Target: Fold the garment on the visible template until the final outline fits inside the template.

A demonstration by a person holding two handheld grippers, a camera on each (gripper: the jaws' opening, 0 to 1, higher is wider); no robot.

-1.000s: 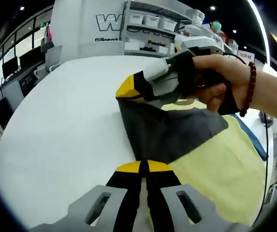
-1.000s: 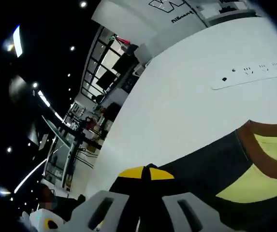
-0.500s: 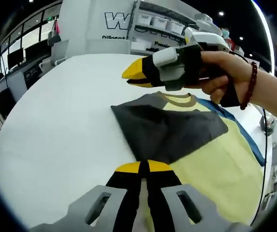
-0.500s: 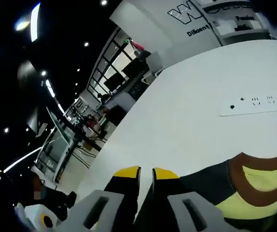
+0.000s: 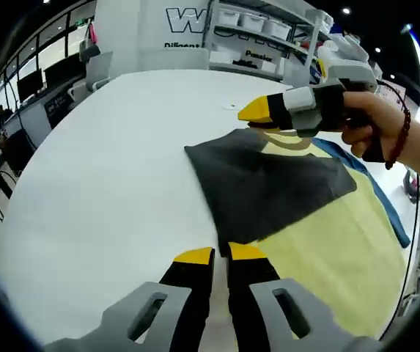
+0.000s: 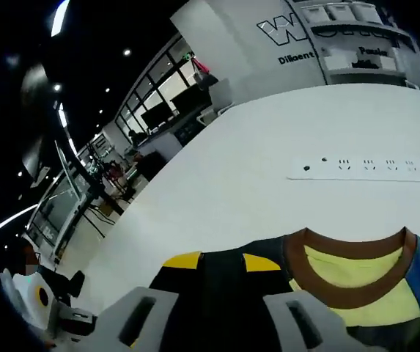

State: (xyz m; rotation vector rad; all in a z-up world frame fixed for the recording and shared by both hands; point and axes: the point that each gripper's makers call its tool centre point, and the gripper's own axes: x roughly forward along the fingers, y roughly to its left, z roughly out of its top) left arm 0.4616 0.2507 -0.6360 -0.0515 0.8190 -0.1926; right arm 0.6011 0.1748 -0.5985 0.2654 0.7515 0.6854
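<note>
Your left gripper (image 5: 220, 254) stands with jaws slightly parted, empty, tips just short of the folded dark edge of the shirt (image 5: 268, 187). Shirt lies flat on the white table (image 5: 100, 169), yellow body right of your jaws. Your right gripper (image 6: 220, 262) is parted wide over the dark fabric near the brown collar (image 6: 352, 249), apparently not pinching it. A power strip (image 6: 363, 167) lies beyond the collar.

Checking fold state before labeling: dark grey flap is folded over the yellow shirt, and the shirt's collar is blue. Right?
Not quite: the collar is brown, as the right gripper view shows. The rest holds: the dark grey flap lies folded over the yellow shirt.
</note>
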